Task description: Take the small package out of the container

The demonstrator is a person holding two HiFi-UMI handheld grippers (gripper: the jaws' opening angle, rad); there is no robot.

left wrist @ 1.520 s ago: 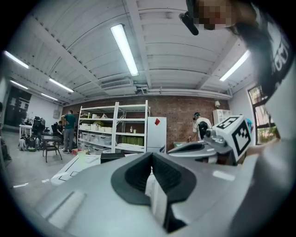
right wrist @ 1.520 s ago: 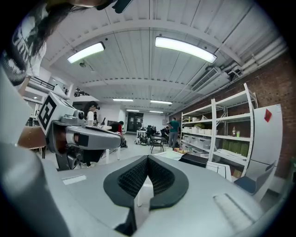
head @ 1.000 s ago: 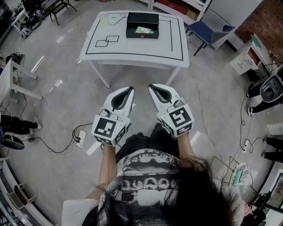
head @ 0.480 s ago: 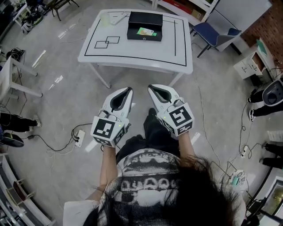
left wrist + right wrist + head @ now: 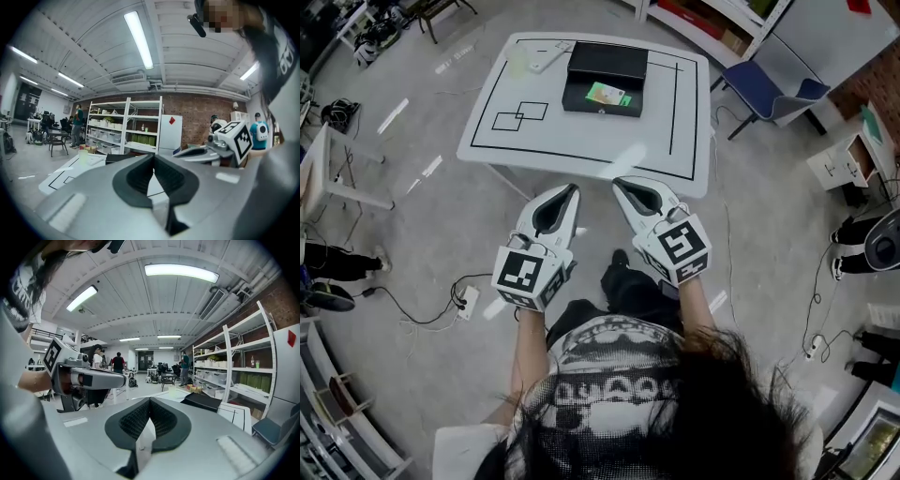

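A black container stands open on the far part of a white table marked with black lines. A small green package lies inside it. My left gripper and right gripper are held side by side in front of my body, short of the table's near edge. Both are shut with nothing between the jaws. In the left gripper view the shut jaws point over the table toward the container. In the right gripper view the container shows beyond the shut jaws.
A pale cup and a flat white object sit at the table's far left. A blue chair stands right of the table, with shelving behind. Cables and a power strip lie on the floor to my left. People stand far off.
The table has come nearer and shifted in the head view as I step toward it. Both grippers stay shut, side by side, in the same pose.
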